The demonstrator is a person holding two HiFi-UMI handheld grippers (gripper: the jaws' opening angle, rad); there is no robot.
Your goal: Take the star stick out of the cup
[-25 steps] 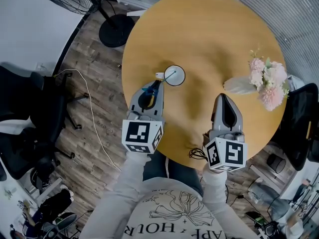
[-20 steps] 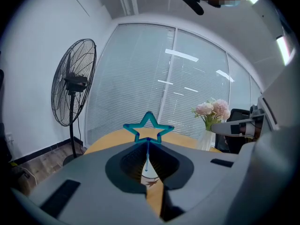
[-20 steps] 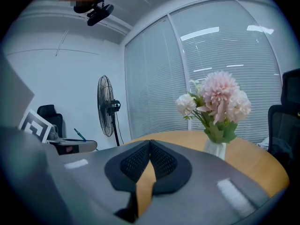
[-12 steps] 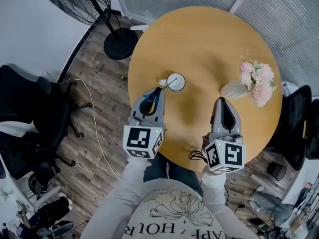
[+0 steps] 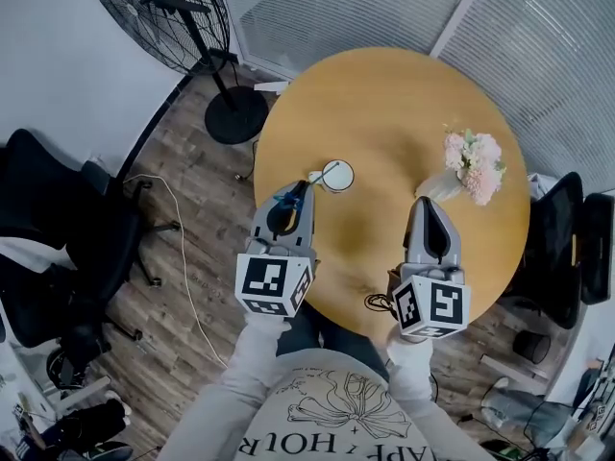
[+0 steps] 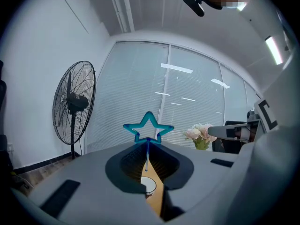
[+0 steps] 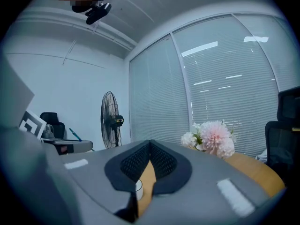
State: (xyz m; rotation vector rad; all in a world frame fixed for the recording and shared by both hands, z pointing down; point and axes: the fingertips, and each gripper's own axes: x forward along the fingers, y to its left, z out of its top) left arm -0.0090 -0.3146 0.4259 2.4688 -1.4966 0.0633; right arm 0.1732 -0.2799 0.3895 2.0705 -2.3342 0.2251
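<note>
Blue star-topped thin stick, likely light and bendy: my left gripper clamps its shaft near the white round cup. My right gripper is closed, empty.

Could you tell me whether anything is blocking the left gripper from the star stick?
Nothing visible does: the left gripper is shut on the star stick, its star above the fingers, and the cup stands apart beyond them.
</note>
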